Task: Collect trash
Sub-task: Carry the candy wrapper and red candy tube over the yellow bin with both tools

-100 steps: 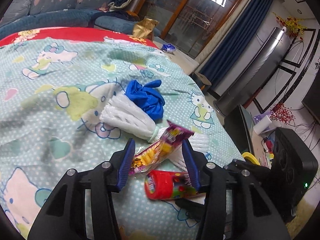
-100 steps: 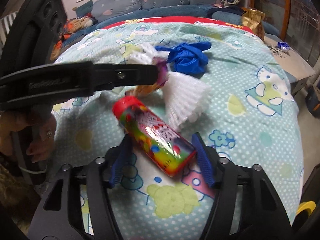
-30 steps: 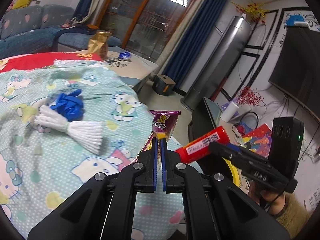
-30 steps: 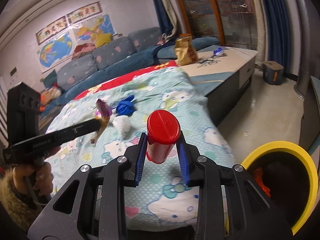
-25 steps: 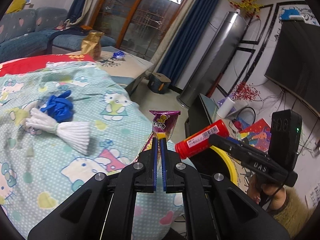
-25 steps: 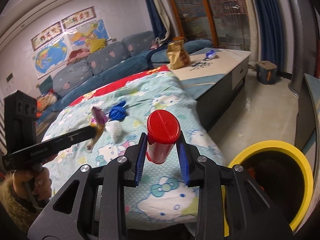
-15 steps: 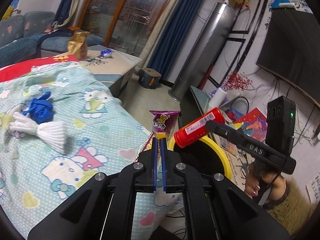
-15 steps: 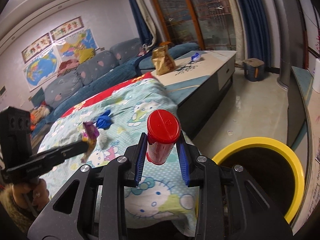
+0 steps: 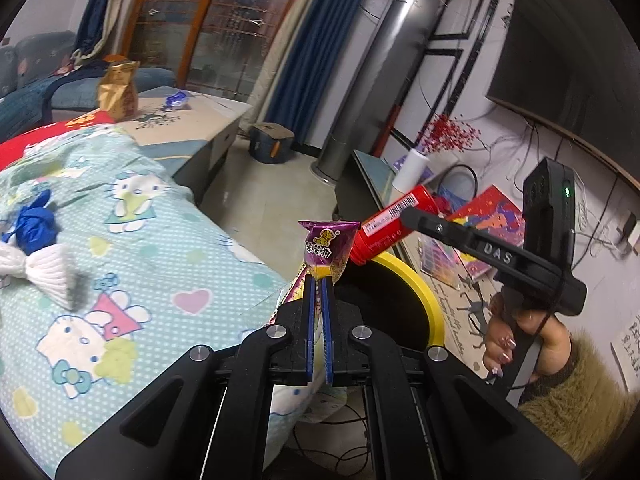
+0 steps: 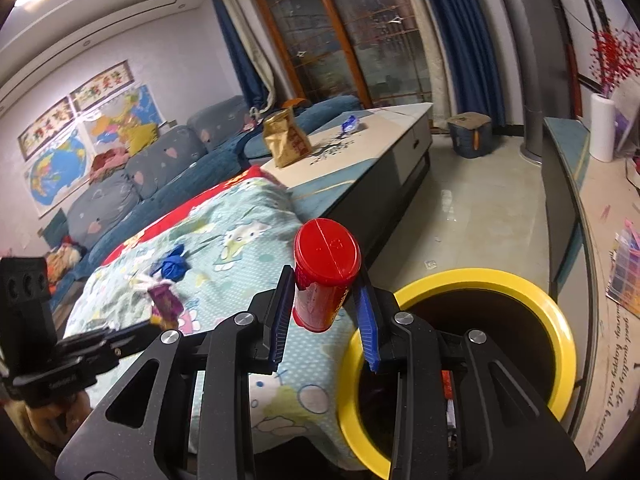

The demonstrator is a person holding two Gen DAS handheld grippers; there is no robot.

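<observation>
Left wrist view. Your left claw (image 9: 318, 280) is clamped on the purple snack wrapper (image 9: 326, 249), blue pads pressed nearly together with only the foil between them. The wrapper stands upright out of the tips, long axis running up and away along the fingers. The yellow-rimmed bin (image 9: 416, 284) sits just right of and beyond the tips, below the wrapper; the bed (image 9: 132, 248) fills the near left. Your right claw (image 9: 394, 222) comes in from the right, holding the red tube (image 9: 390, 220) tilted, cap end low and pointing left toward the bin mouth. Still on the bed at far left: a blue glove (image 9: 30, 226) and white foam netting (image 9: 44, 266).

Right wrist view. Your right claw (image 10: 324, 300) is closed on the red tube (image 10: 325, 276), pads gripping its sides, red cap facing the camera end-on, long axis along the fingers. The bin (image 10: 516, 280) lies immediately right of and below the tips; its near-left rim passes under the right pad. The tube itself hangs over the bed edge, just left of the opening. Your left claw (image 10: 158, 322) and wrapper (image 10: 166, 304) show at far left, over the bed, well apart from the bin.

Judgement: the right hand is nearer the bin. A short shift right should put the tube over the opening before you release; the wrapper likely follows.
</observation>
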